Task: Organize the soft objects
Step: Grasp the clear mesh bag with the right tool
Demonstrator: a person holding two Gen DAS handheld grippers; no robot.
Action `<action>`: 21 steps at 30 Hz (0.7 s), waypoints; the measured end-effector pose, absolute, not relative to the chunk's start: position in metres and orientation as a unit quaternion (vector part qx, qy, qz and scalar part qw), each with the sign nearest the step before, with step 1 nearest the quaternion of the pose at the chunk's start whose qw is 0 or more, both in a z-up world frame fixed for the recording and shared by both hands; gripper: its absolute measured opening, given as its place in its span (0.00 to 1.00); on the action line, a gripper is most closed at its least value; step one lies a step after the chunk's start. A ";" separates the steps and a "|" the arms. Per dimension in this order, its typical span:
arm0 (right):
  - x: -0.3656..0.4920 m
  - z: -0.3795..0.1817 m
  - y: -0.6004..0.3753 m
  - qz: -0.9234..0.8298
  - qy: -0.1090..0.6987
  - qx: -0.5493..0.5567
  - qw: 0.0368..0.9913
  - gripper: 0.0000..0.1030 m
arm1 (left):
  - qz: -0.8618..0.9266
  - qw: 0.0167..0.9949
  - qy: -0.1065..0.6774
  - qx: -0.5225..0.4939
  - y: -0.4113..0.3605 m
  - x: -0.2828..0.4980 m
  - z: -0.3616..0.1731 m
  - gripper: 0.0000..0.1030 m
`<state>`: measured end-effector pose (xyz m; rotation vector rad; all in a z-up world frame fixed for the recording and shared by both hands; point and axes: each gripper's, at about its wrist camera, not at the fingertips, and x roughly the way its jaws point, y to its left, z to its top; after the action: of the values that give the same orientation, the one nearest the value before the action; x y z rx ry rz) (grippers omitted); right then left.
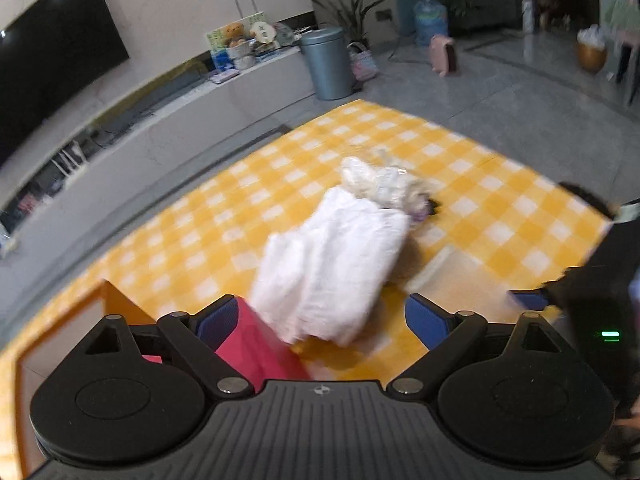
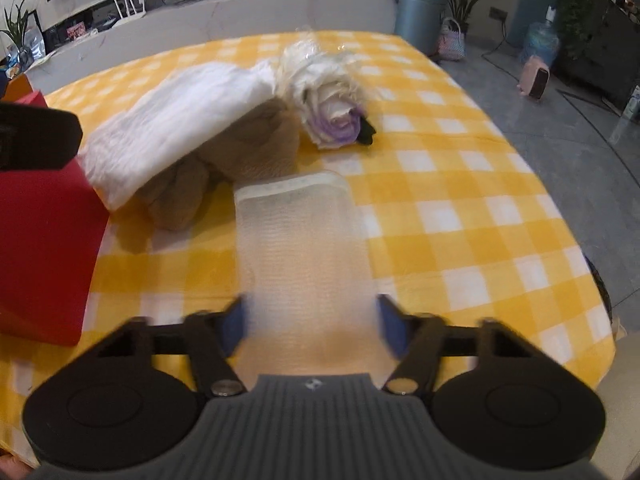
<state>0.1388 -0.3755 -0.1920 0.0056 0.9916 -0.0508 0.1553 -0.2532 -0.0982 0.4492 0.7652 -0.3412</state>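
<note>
Cloths sit piled near the table's left side: a white bundle [image 2: 176,120] draped over a tan one [image 2: 224,164], touching a rolled wad in clear wrap [image 2: 328,96] toward the far edge. I see a pale mesh pouch [image 2: 300,232] lying flat from mid-table to the near edge, its near end between my right claw [image 2: 310,324] pads; they look to be touching its sides, but blur keeps me from telling whether they grip. My left claw [image 1: 320,316] is spread wide, holding nothing, over the white bundle's near end. A red box [image 2: 44,240] stands at the near left edge. The yellow checked cover [image 2: 460,208] is bare across the right half to its rounded edge. Beyond the far edge I see a grey bin [image 2: 420,12], plants and tiled floor.
</note>
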 end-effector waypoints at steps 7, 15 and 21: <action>0.146 -0.188 -0.395 -0.043 0.480 0.034 0.876 0.02 | -0.199 0.868 0.356 0.283 -0.273 0.169 -0.111 1.00; 0.146 -0.181 -0.403 -0.062 0.470 0.030 0.880 0.02 | -0.222 0.828 0.289 0.426 -0.316 0.160 -0.150 1.00; 0.143 -0.176 -0.398 -0.051 0.462 0.018 0.885 0.02 | -0.198 0.818 0.347 0.413 -0.317 0.202 -0.164 0.97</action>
<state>0.1433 -0.3977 -0.1756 0.0368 0.9622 -0.1052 0.2016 -0.3169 -0.1638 0.8801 0.7399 -0.4228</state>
